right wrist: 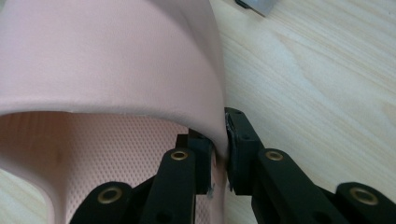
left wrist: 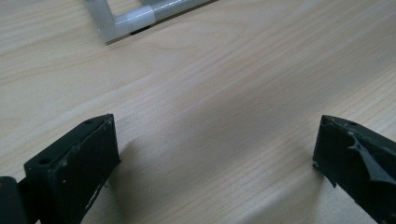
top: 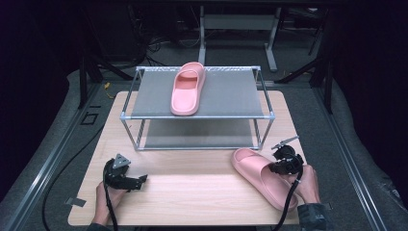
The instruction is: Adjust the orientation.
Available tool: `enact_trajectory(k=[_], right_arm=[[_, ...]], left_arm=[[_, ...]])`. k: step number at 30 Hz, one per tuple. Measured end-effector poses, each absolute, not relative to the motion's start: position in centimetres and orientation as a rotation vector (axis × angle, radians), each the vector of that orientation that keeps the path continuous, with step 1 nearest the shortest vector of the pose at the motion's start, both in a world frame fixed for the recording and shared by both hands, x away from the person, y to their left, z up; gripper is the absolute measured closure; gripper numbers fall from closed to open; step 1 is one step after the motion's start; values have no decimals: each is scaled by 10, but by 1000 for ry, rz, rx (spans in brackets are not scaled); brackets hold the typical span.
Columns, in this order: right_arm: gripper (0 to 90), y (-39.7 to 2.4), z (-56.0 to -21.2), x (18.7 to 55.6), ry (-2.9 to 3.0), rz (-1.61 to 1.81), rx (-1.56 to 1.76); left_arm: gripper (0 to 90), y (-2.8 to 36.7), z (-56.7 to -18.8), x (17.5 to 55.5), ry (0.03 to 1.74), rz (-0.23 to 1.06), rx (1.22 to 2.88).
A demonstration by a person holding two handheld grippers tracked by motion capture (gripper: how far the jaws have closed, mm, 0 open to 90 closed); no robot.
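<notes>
One pink slipper (top: pixel 186 89) lies on the top shelf of a small grey two-tier rack (top: pixel 226 96). A second pink slipper (top: pixel 260 175) lies on the wooden table (top: pixel 192 192) at the front right. My right gripper (top: pixel 280 166) is shut on that slipper's strap edge; in the right gripper view one jaw is inside the pink slipper (right wrist: pixel 112 70) and the other outside, pinching the wall at my right gripper (right wrist: pixel 218 149). My left gripper (top: pixel 137 182) rests at the front left of the table, open, with bare wood between its jaws in the left gripper view (left wrist: pixel 215 154).
The rack stands at the back middle of the table; its lower shelf (top: pixel 197 134) carries nothing. A white rack foot (left wrist: pixel 126 21) shows ahead of the left gripper. Black cables (top: pixel 57 173) run over the grey floor to the left. A desk frame (top: pixel 240 24) stands behind.
</notes>
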State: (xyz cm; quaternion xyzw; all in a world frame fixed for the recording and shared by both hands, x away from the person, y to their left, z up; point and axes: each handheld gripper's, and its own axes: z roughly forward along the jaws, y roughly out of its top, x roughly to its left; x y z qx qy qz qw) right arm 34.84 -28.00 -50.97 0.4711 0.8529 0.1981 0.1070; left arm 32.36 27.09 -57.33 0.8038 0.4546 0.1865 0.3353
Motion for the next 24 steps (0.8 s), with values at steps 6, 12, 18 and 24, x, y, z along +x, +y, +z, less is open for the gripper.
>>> enact_trajectory(k=[6, 12, 18, 24], right_arm=[[826, -279, -506, 350, 2534, 624, 1340], [827, -275, -498, 353, 2564, 627, 1240], [828, -268, -489, 362, 2599, 618, 1161], [828, -261, -482, 369, 2609, 626, 1093]], left_arm=[[0, 271, -573, 324, 1182, 487, 2098], [0, 271, -573, 324, 1180, 485, 2099], [0, 271, -573, 324, 1180, 485, 2099], [1, 271, -573, 324, 1179, 484, 2098]])
